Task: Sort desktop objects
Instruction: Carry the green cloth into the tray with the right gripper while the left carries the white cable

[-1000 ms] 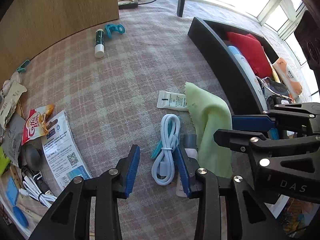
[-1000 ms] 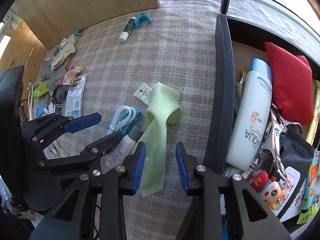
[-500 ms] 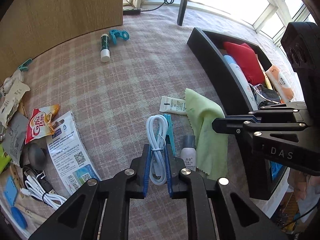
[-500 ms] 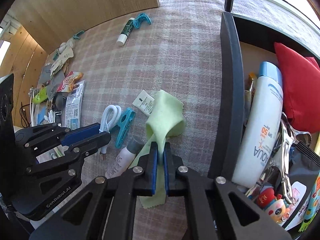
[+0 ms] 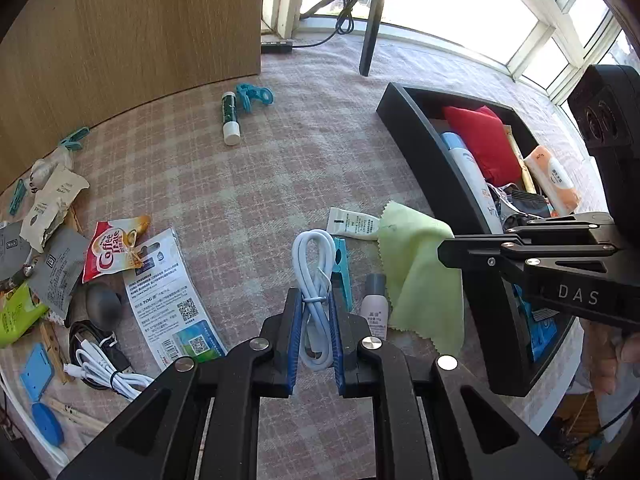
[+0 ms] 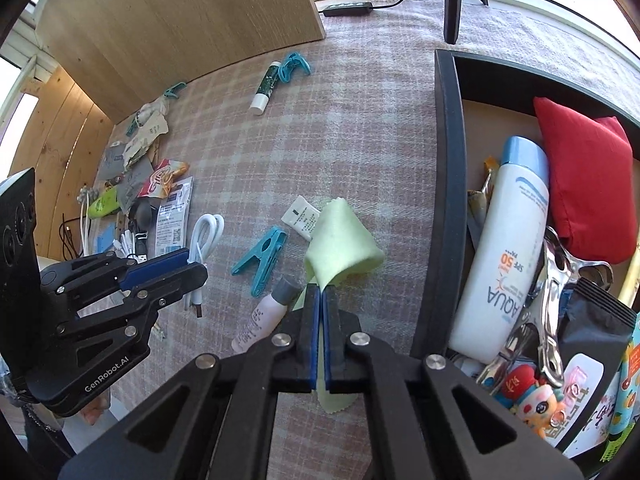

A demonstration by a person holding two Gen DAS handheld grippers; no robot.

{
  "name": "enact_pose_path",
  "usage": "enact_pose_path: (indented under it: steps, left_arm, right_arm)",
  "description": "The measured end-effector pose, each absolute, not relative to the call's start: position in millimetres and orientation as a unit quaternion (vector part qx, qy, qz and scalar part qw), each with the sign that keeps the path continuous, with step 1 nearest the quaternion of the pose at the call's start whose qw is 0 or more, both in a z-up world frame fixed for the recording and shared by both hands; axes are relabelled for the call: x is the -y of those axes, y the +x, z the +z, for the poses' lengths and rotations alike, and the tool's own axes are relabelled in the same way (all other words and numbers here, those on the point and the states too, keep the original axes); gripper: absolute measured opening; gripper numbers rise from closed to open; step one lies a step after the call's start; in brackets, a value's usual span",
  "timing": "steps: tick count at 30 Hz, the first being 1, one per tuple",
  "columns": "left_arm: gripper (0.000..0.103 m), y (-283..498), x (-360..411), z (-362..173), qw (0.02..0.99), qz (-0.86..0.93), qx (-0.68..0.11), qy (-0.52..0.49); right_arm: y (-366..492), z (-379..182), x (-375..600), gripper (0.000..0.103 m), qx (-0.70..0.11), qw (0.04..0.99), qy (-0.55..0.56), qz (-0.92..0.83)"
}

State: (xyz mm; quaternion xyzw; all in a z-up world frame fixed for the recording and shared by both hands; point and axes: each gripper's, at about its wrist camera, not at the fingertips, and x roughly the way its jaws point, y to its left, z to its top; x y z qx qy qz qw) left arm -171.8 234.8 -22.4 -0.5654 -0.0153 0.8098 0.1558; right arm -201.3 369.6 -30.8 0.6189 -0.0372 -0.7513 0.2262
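**Both grippers clamped: cable in the left, cloth in the right**

On the checked tablecloth (image 5: pixel 280 184), the left gripper (image 5: pixel 314 320) is clenched on the white cable (image 5: pixel 314 264), its blue pads pressing the coiled bundle from both sides. At 1 o'clock of the cable, just beside it, lies a teal peg (image 5: pixel 342 268); a small grey-capped bottle (image 5: pixel 376 304) lies at 3 o'clock of the peg.

From the right wrist, the right gripper (image 6: pixel 321 300) is pinched tight on the green cloth (image 6: pixel 340 240), which rises in a fold at 12 o'clock of the pads and hangs out below them. A white tube (image 6: pixel 302 218) peeks from under the cloth at 10 o'clock. At 3 o'clock stands the black tray (image 6: pixel 450 160), holding a sunscreen bottle (image 6: pixel 508 240) and a red pouch (image 6: pixel 584 188). At 12 o'clock, well apart, a glue stick (image 6: pixel 265 87) touches a teal clip (image 6: pixel 294 66).
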Motion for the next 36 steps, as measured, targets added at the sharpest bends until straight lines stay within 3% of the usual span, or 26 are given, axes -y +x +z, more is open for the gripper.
enact_pose_path:
  steps: [9, 17, 29, 30, 31, 32, 33, 34, 36]
  left_arm:
    - [0.012, -169.7, -266.0, 23.6, 0.189, 0.824, 0.009, -0.534]
    - [0.012, -195.1, -343.5, 58.6, 0.241, 0.827, -0.007, -0.509]
    - [0.015, -219.1, -442.8, 63.2, 0.287, 0.816, -0.034, -0.501]
    - [0.027, -219.8, -446.2, 63.5, 0.285, 0.815, -0.036, -0.502]
    - [0.047, -219.6, -447.7, 64.5, 0.282, 0.817, -0.035, -0.502]
    - [0.052, -218.8, -447.5, 66.4, 0.281, 0.821, -0.033, -0.496]
    - [0.054, -218.7, -446.5, 67.5, 0.279, 0.824, -0.033, -0.493]
    - [0.054, -218.7, -445.3, 68.4, 0.276, 0.824, -0.034, -0.493]
    - [0.053, -220.5, -439.8, 68.7, 0.27, 0.826, -0.037, -0.494]
  right_arm:
    - [-202.5, 31.2, -403.6, 0.001, 0.06, 0.228, 0.576, -0.783]
    - [-222.6, 84.8, -486.8, 0.001, 0.079, 0.162, 0.537, -0.824]
    - [-241.1, 85.5, -582.4, 0.002, 0.09, 0.082, 0.538, -0.834]
    - [-241.6, 83.2, -586.9, 0.005, 0.097, 0.083, 0.542, -0.831]
    - [-241.6, 81.0, -591.2, 0.018, 0.103, 0.082, 0.547, -0.827]
    - [-241.6, 79.2, -595.8, 0.036, 0.11, 0.078, 0.549, -0.825]
    - [-240.4, 78.6, -598.4, 0.044, 0.114, 0.074, 0.547, -0.826]
    - [-239.0, 78.4, -600.1, 0.051, 0.113, 0.072, 0.543, -0.829]
    - [-237.1, 76.9, -602.7, 0.051, 0.113, 0.07, 0.542, -0.83]
